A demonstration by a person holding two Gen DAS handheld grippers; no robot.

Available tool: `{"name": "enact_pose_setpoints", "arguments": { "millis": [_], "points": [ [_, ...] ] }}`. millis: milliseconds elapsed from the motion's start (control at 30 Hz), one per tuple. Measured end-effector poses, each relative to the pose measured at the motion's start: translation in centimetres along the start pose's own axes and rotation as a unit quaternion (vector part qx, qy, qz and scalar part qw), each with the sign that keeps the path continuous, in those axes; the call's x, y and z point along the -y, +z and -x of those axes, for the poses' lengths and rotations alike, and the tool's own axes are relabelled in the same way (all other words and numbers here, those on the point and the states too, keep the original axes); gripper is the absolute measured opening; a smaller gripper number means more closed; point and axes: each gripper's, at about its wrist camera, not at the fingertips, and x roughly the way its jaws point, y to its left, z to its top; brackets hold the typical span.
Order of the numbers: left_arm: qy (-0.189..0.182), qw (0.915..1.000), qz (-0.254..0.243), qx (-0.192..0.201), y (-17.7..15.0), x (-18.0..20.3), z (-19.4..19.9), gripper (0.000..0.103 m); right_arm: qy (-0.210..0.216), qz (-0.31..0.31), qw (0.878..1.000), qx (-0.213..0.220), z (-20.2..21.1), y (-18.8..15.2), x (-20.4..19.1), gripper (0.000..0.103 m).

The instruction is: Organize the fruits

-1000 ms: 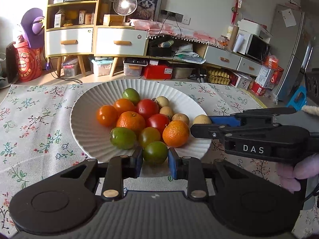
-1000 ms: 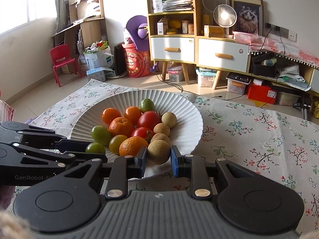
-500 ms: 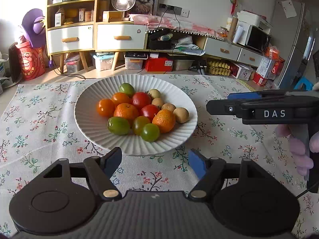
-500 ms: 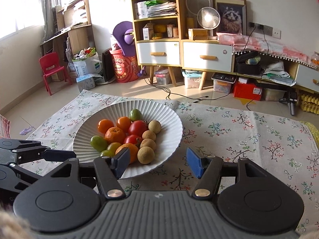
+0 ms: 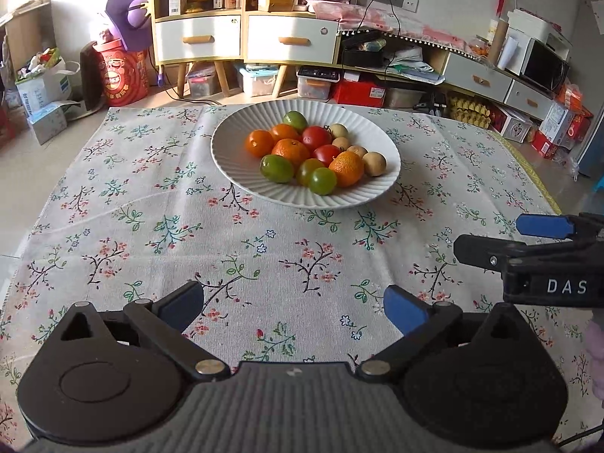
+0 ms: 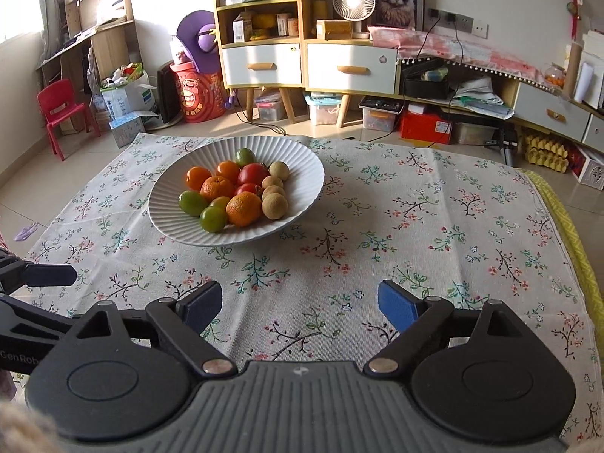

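Both hand-held grippers have drawn back from the white ribbed plate (image 5: pixel 234 162) since a second ago, when each had its blue pads at a fruit on the near rim: the left at a green one, the right at a tan one. Their jaws have just been opening, and both fruits now lie in the plate with nothing between the pads.

The plate stands on the desk, which wears a flowered cloth (image 5: pixel 151 226). In the left wrist view it sits at about 12 o'clock from the left hand-held gripper (image 5: pixel 293 307), well apart from it. In the right wrist view it lies toward 11 o'clock of the right hand-held gripper (image 6: pixel 300 305), again well apart.

The fruits are piled touching one another in the middle of the plate. Seen from the left wrist, two small oranges (image 5: pixel 259 142) sit toward 10 o'clock of the pile, a mandarin (image 5: pixel 290 151) in the centre and another mandarin (image 5: pixel 346 168) at 4 o'clock. Red tomatoes (image 5: pixel 316 138) lie just behind the centre. Green tomatoes (image 5: pixel 277 168) line the near edge from 7 to 6 o'clock, and one more green fruit (image 5: pixel 295 120) sits at 12 o'clock. Tan round fruits (image 5: pixel 374 164) run along the 2 to 4 o'clock side.

The left hand-held gripper stands spread wide over bare cloth. The right hand-held gripper, likewise spread wide, shows at 3 o'clock in the left wrist view.

Beyond the desk, at 12 o'clock, stand a white-drawered cabinet (image 6: pixel 302 64) and a small fan (image 6: pixel 353 0).
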Motion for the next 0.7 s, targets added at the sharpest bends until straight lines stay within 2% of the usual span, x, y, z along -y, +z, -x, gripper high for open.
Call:
{"name": "enact_pose_setpoints", "arguments": {
  "millis": [200,300,500,700],
  "points": [
    [0.037,0.9989,0.017,-0.021,-1.4,-0.7,-0.2,0.095,-0.015,0.008,1.000,-0.008,0.1,-0.9,-1.0,0.097],
    [0.056,0.9978,0.032,-0.019,-1.8,-0.9,-0.3,0.095,-0.018,0.006,1.000,-0.011,-0.4,-1.1,-1.1,0.101],
    [0.068,0.9964,0.047,-0.016,-1.7,-1.3,-0.6,0.095,-0.041,0.023,0.998,-0.042,-2.5,-2.2,-1.4,0.101],
    [0.077,0.9954,0.049,-0.028,-1.7,-1.3,-1.4,0.095,-0.050,0.010,0.997,-0.064,-3.6,-2.9,-1.1,0.101]
  ]
}}
